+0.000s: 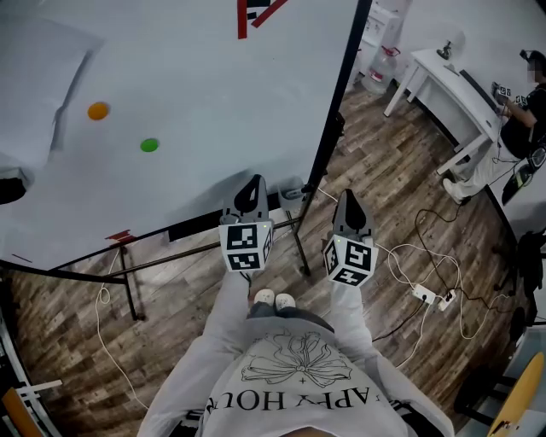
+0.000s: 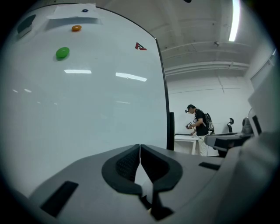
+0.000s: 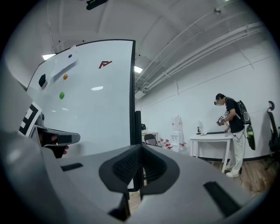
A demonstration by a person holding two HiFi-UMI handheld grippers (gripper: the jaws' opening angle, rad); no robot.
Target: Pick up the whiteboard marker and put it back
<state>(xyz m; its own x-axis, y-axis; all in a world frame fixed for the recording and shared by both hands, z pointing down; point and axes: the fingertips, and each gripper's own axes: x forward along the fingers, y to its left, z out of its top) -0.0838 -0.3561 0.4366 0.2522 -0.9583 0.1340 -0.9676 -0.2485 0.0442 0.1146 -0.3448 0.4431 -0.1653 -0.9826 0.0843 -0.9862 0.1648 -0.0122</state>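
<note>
Our left claw (image 1: 253, 181) and right claw (image 1: 345, 196) were both pressed together on nothing, facing the whiteboard (image 1: 171, 102). We saw no marker in any view, so we could not judge progress.

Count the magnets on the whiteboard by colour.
orange magnet: 1
green magnet: 1
blue magnet, small, near the top edge: 1
Total: 3
</note>
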